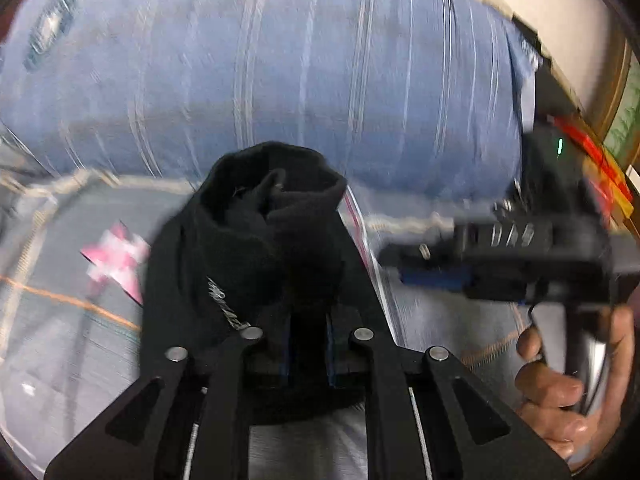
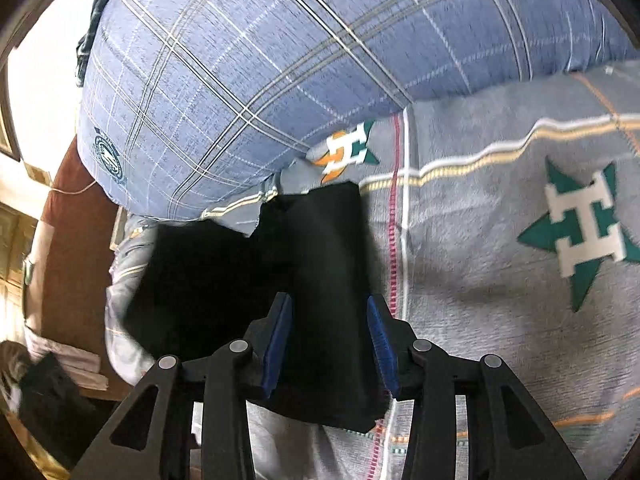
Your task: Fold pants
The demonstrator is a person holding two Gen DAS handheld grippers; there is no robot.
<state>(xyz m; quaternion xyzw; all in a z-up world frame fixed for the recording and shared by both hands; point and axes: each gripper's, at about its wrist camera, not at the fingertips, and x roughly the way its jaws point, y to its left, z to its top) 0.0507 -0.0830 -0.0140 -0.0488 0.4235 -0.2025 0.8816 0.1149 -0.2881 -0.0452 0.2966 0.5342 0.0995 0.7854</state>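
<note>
The black pants lie on a bed spread with a grey sheet that carries thin white, yellow and red lines and green star badges with a white H. At the far side of the bed a big blue plaid pillow rests on the sheet, and the dark cloth reaches to just short of its near edge. The garment is plain, matte and soft-looking, almost without visible detail apart from a small line of pale lettering near one fold. In the left wrist view it is gathered into a rumpled, rolled bunch that rises between the fingers of the left gripper, whose jaws are drawn nearly together and pinch that bunch. In the right wrist view the cloth shows as a flatter, folded slab with a fairly straight far edge and a second dark mass slumping toward the bed's left edge. The right gripper has its blue pads standing apart with the folded slab lying between them; the fabric fills the gap, yet I cannot tell whether the pads press on it. A bare hand grips the handle of that right tool, seen at the right of the left view, which is blurred. A pink and white patch shows on the sheet to the left of the bunch.
</note>
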